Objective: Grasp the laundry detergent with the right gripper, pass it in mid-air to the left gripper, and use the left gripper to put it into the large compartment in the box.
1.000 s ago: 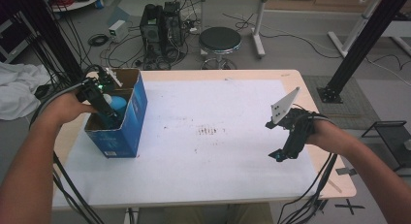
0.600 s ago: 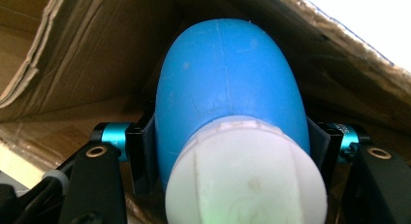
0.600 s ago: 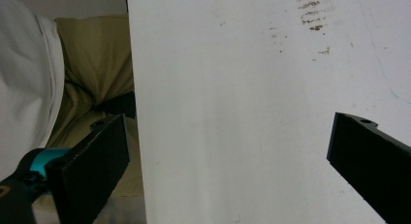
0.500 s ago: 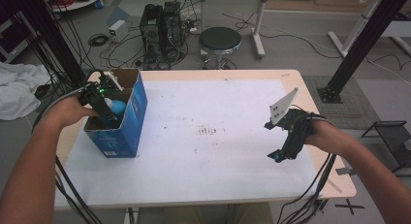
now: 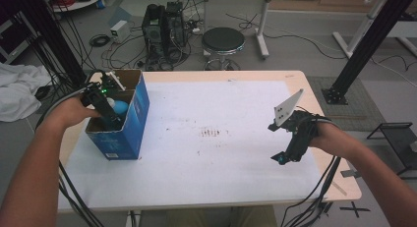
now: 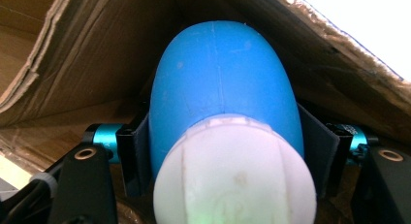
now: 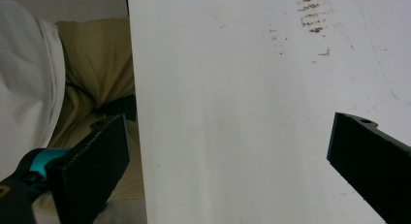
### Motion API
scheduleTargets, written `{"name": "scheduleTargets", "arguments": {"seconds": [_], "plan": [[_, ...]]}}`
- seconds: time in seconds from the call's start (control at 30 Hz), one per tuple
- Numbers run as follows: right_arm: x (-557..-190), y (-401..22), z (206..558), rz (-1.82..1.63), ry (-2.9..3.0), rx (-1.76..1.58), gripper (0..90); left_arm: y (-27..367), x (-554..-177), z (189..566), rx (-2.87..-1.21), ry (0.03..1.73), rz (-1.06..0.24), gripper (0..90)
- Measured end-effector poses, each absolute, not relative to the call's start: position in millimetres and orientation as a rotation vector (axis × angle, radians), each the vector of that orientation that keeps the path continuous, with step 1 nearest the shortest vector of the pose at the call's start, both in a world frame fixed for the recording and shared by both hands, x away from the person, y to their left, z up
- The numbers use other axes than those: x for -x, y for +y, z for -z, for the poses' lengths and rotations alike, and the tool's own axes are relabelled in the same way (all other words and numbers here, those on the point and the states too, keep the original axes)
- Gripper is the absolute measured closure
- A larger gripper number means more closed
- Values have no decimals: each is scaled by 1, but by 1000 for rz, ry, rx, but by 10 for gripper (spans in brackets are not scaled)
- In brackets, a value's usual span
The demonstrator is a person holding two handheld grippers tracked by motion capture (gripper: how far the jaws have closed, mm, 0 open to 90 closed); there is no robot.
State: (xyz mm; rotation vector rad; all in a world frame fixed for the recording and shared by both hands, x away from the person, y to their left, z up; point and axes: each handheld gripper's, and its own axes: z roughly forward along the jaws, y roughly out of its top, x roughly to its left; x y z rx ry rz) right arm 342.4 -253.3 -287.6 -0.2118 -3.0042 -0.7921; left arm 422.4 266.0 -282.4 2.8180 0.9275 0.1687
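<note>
A blue bottle (image 6: 223,88) with a white cap lies between the jaws of my left gripper (image 6: 228,151), deep inside a blue cardboard box (image 5: 140,106). Those jaws have just been opening, and the pads now flank the bottle's sides loosely. In the high view the left gripper (image 5: 110,120) reaches down into the box at the table's left side, with the bottle (image 5: 120,107) beside it. My right gripper (image 5: 284,157) hovers over the table's right part, pointing down. Its jaws (image 7: 228,166) stand wide open with nothing between them.
The box's brown inner walls (image 6: 97,49) close in around the left gripper. The white table (image 5: 221,163) has a faint brown stain (image 5: 211,133) at its middle. Behind the table stand a black stool (image 5: 223,40) and a computer tower (image 5: 164,25); a white cloth (image 5: 17,92) lies left.
</note>
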Motion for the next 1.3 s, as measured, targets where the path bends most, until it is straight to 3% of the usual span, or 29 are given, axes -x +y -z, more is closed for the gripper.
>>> {"name": "scheduleTargets", "arguments": {"seconds": [0.1, 0.2, 0.7, 0.73, 1.3], "plan": [[-343, -254, 288, 803, -3006, 224, 8, 269, -423, 277, -2840, 895, -175, 295], [-343, -254, 288, 802, -3007, 221, 8, 269, -418, 276, -2682, 988, -218, 295], [-340, -255, 284, 843, -3008, 213, 8, 276, -407, 253, -2655, 998, -247, 294], [-339, -255, 284, 847, -3009, 210, 8, 278, -408, 248, -2713, 956, -245, 294], [-339, -257, 280, 873, -3011, 203, 8, 263, -386, 198, -2570, 944, -318, 295]]}}
